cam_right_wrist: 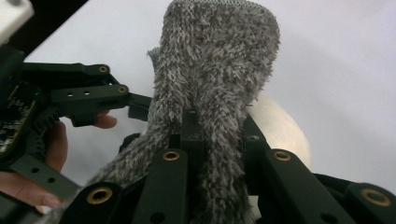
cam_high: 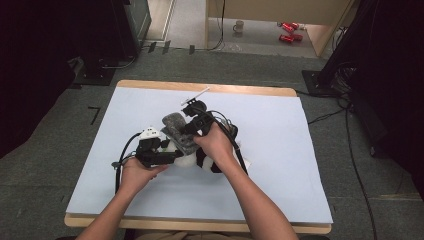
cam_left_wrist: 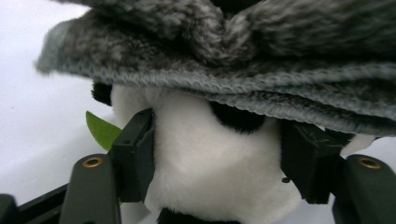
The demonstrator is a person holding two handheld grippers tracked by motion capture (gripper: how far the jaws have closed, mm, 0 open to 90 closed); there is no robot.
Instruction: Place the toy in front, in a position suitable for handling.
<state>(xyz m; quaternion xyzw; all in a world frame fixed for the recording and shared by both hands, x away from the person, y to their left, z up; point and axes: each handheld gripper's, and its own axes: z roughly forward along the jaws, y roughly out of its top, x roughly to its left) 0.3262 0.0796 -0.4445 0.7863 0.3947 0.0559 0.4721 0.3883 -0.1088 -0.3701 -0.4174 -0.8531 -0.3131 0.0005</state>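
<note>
Dressing work is what the two hands are busy with at the middle of the pale blue table (cam_high: 280,165): a fuzzy grey knit hat (cam_high: 176,131) is being fitted onto a black-and-white plush panda (cam_high: 192,159) that lies there. The left gripper (cam_left_wrist: 217,149) stands with its jaws either side of the toy's white head, their pads against the fur, so it seems to steady the panda more than squeeze it; a green leaf (cam_left_wrist: 102,129) pokes out beside the left pad. The right gripper (cam_right_wrist: 217,128) has its jaws pressed together on a fold of the hat, which rises from between them and drapes over the head. In the left gripper view the knit brim lies across the panda's brow, just covering the top of a black eye patch. My guess is that the hat is half on. Next, the right hand should draw the brim down evenly while the left keeps the head from rolling.
</note>
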